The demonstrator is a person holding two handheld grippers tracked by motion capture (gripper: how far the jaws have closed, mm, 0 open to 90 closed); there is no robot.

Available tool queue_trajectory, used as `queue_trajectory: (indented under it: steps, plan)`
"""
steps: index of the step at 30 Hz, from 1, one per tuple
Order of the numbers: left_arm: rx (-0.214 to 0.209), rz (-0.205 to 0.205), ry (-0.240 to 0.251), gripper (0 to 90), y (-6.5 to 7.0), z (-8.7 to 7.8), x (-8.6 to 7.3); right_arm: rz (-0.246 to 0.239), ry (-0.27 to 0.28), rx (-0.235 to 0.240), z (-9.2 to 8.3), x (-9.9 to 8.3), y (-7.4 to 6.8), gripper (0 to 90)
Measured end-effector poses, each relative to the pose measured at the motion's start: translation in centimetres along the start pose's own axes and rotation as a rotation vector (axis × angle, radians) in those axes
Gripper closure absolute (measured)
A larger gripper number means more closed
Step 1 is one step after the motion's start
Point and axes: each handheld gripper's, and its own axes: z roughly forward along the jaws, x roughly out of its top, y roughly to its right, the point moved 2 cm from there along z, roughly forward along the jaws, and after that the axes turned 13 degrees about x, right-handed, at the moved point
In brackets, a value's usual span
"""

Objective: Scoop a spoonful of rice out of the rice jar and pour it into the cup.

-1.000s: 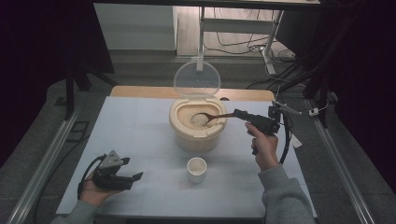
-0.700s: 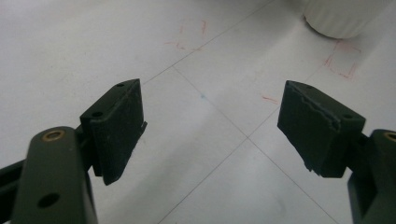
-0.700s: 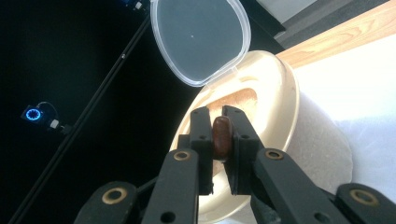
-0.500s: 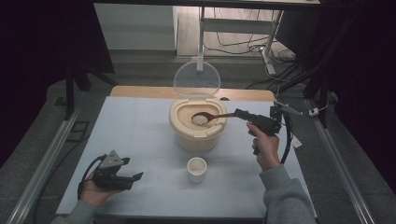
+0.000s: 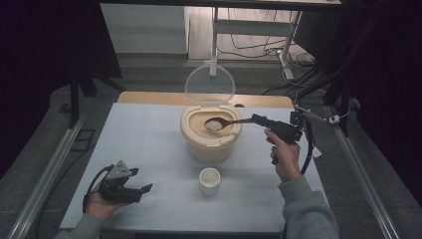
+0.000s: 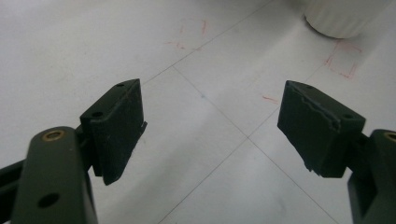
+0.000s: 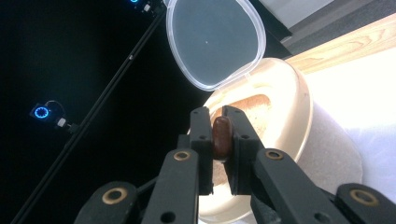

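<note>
A cream container [image 5: 210,142] of pale grain stands mid-table with its clear lid [image 5: 210,83] hinged up behind. My right gripper [image 5: 255,119] is shut on the handle of a brown wooden spoon [image 5: 226,122]. The spoon's bowl holds a heap of grain just above the container's opening. In the right gripper view the spoon handle [image 7: 221,137] sits clamped between the two jaws of that gripper [image 7: 221,131], with the container [image 7: 285,121] and lid [image 7: 212,39] beyond. A small white cup [image 5: 209,180] stands in front of the container. My left gripper [image 5: 145,189] rests open at the table's front left, nothing between its pads [image 6: 116,126].
The table top [image 5: 149,144] is pale with faint grid lines and small red marks [image 6: 344,60]. The white cup's base [image 6: 343,18] shows at the top right of the left gripper view. Metal rails [image 5: 45,174] flank the table, and cables trail on the floor behind.
The spoon's bowl has lifted out of the grain with a heap on it and now sits slightly higher over the container. The left gripper has not moved.
</note>
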Motion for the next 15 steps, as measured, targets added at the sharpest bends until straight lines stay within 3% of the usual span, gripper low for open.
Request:
queue_trajectory:
  steps: [15]
  plan:
    - [0.0,0.002,0.002,22.3,0.0,-0.1,0.1,0.043,-0.024,0.025,-1.0,-1.1,-0.6,82.8]
